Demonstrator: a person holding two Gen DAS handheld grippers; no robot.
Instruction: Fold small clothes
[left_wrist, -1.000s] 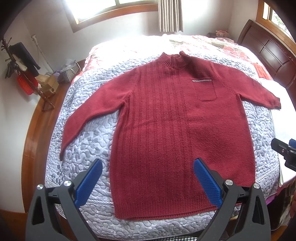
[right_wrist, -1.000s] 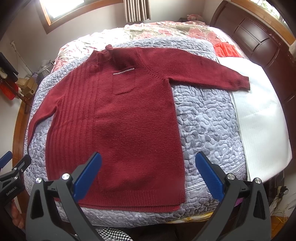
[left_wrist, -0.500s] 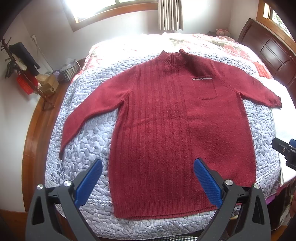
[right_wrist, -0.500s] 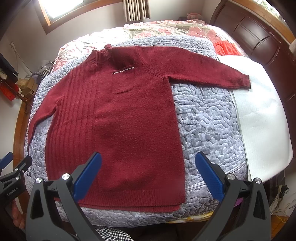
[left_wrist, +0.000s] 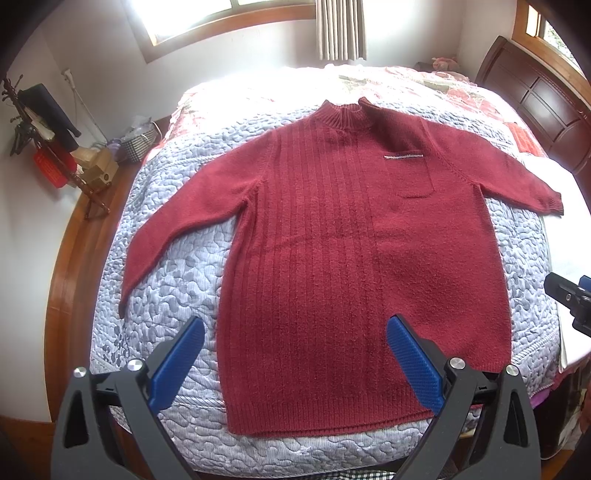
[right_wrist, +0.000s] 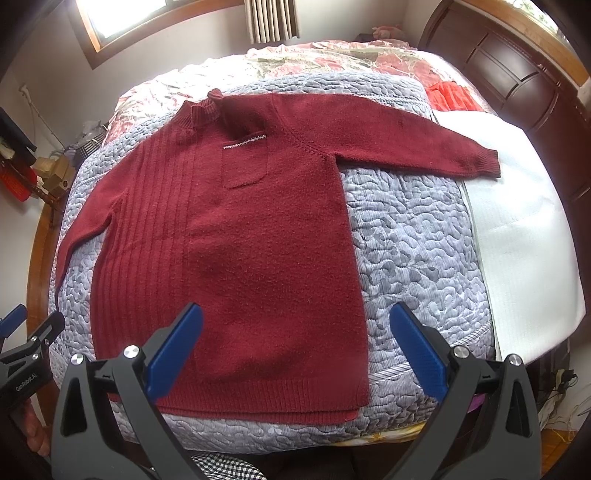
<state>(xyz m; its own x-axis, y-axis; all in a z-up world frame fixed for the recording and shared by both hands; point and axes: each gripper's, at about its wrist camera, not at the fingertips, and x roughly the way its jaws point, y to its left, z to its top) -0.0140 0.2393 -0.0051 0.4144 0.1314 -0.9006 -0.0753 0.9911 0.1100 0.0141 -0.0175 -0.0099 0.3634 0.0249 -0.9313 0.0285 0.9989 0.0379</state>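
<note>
Sweater (left_wrist: 354, 266) lies flat mid-frame on the grey quilt (left_wrist: 173, 288), collar toward the top, hem toward the bottom, sleeves spread sideways. Left gripper (left_wrist: 295, 360) and right gripper (right_wrist: 295, 349) both gape, empty.

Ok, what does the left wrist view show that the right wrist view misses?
Only the left wrist view shows the whole left sleeve down to its cuff, and the right gripper at the frame edge. Only the right wrist view shows the white sheet under the right cuff. Both show the red sweater flat on the grey quilt, unfolded, and open blue-padded fingers.
</note>
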